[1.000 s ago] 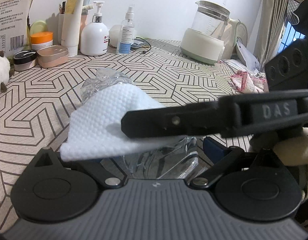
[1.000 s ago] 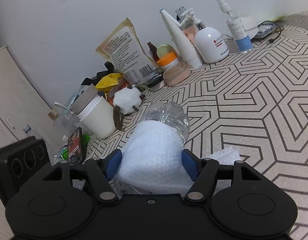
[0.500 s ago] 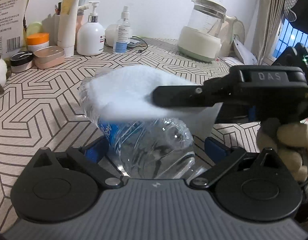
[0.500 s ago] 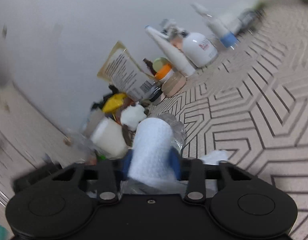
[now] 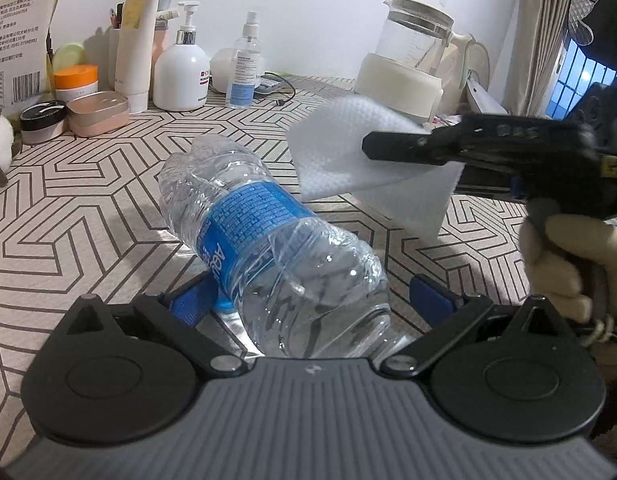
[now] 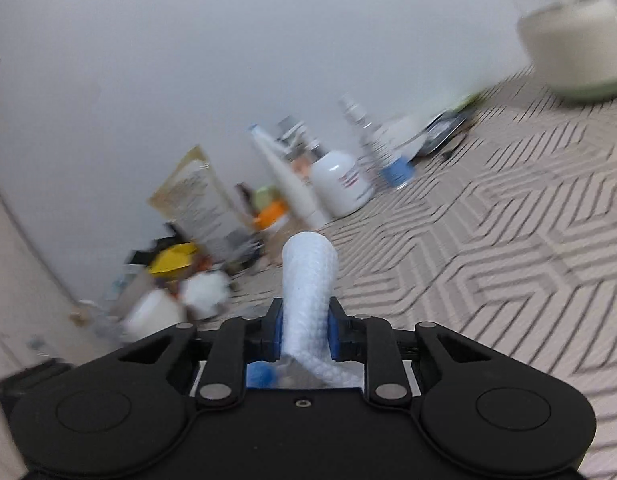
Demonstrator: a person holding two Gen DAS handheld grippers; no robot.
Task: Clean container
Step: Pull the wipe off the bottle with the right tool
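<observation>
A crumpled clear plastic bottle [image 5: 268,248] with a blue label is lying on its side on the patterned tabletop [image 5: 88,216], its base pointing away toward the far clutter and its near end reaching in between the fingers of the left gripper [image 5: 308,300]. That gripper is standing spread wide and tilting downward over the table; its blue pads [image 5: 190,300] are sitting on either side of the bottle, with a clear gap on the right side, so it is not clamping the bottle.

The right gripper [image 5: 372,146] is reaching in from the right edge of the left wrist view, held roughly level above the table and beyond the bottle, with a gloved hand [image 5: 564,264] wrapping its handle below. Its jaws are narrowed onto a white textured cloth [image 5: 340,152], which is hanging folded from the fingers, clear of the bottle and to its right. The jaws have just been loosening slightly after a tighter squeeze, yet in the right wrist view the blue pads [image 6: 274,336] are pressing against the cloth [image 6: 308,296] on both sides, bunching it into an upright roll that is sticking out past the fingertips [image 6: 306,336]. That view is blurred.

Along the wall, a white pump bottle [image 5: 181,76], a spray bottle [image 5: 244,64] and a glass kettle on a pale base [image 5: 404,64] are standing well apart from the bottle.
</observation>
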